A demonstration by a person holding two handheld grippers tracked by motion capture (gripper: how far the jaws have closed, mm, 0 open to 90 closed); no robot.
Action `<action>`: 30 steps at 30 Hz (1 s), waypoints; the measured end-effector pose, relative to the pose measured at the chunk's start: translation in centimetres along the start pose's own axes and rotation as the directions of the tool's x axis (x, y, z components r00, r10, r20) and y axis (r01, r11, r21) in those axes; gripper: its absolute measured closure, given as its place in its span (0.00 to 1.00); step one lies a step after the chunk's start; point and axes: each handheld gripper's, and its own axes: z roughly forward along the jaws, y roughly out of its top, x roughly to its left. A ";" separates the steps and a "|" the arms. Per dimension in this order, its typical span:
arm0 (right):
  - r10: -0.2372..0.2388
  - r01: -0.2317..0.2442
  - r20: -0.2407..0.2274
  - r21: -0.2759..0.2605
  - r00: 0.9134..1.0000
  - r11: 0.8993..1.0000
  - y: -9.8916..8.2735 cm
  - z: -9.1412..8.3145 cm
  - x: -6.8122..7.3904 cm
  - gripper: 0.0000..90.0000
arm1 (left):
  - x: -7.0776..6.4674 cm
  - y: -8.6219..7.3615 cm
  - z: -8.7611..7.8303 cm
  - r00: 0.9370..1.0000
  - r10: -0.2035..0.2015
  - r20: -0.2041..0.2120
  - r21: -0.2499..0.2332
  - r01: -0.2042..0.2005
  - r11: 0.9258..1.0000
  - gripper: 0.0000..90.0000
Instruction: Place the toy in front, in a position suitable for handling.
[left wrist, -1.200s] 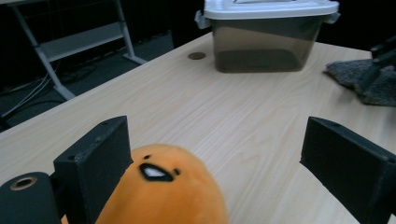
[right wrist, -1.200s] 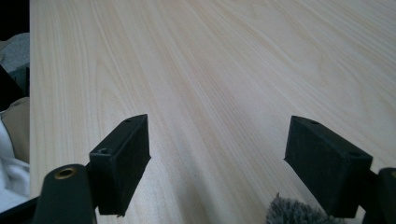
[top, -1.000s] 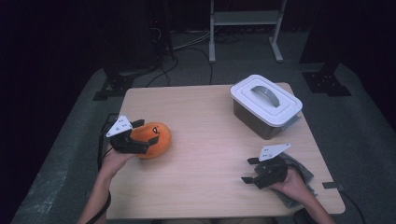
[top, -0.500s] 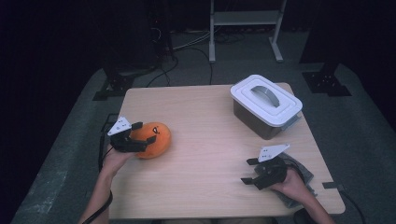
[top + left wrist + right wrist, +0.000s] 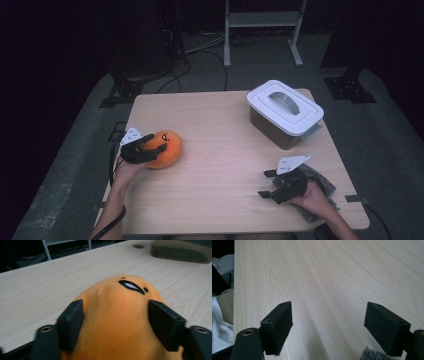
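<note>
From the high view, we see the left gripper (image 5: 150, 150) reaching in from seven o'clock, its jaws having just closed on the soft orange plush toy (image 5: 167, 148) at the wooden table's (image 5: 220, 150) nine o'clock edge. The left gripper view shows the pads (image 5: 72, 325) pressing the fuzzy fabric. In the right gripper view, the right gripper (image 5: 328, 328) stands released over bare wood.

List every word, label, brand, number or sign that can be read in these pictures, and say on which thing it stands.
None: no readable text stands anywhere.
The orange plush toy bears only a stitched face, no letters.
The lidded white container and the wooden table show no label or print.
</note>
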 end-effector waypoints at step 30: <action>-0.009 0.010 0.031 -0.031 0.999 0.999 0.1 -0.4 0.1 0.24 | -0.6 0.7 -1.0 0.999 0.037 -0.031 0.000 -0.037 0.999 0.72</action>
